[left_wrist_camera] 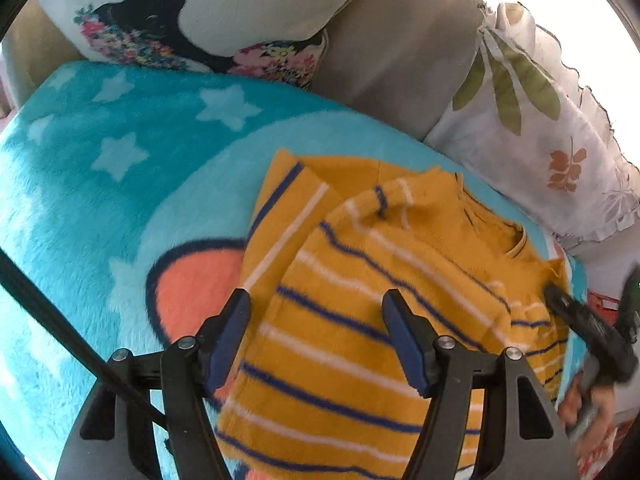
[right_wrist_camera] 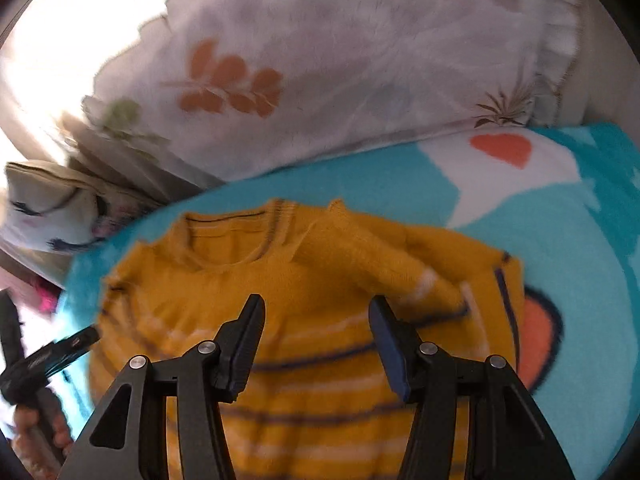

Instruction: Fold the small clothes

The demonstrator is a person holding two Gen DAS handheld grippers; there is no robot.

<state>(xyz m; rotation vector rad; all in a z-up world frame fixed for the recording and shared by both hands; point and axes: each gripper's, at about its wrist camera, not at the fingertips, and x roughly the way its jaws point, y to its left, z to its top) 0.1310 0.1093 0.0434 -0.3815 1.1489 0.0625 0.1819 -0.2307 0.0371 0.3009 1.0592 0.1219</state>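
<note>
Left wrist view: the left claw [left_wrist_camera: 316, 300] stands with its fingers spread and nothing between them, above the mustard striped sweater [left_wrist_camera: 360, 320]. The sweater lies in the lower centre of the frame on a turquoise star-print blanket [left_wrist_camera: 120, 160], one sleeve [left_wrist_camera: 380, 208] folded across its chest. This view alone shows the blue and white stripes sharply, the white stars on the blanket, and a cushion with a dark silhouette print [left_wrist_camera: 180, 12] in the upper left. At the right edge the right claw [left_wrist_camera: 560, 300] appears blurred beside the sweater's edge; whether it touches the fabric cannot be told here.

Right wrist view: the right claw [right_wrist_camera: 316, 308] also stands spread and empty over the sweater [right_wrist_camera: 320, 280]. Only this view shows the neck opening [right_wrist_camera: 224, 240] facing the camera in the centre left, and a red heart on a white patch of the blanket [right_wrist_camera: 500, 148] in the upper right. The floral pillow [right_wrist_camera: 320, 60] fills the top of the frame; in the left view it [left_wrist_camera: 560, 152] sits at the right. At lower left, a hand [right_wrist_camera: 36, 428] holds the other tool; the frame is motion-blurred.
</note>
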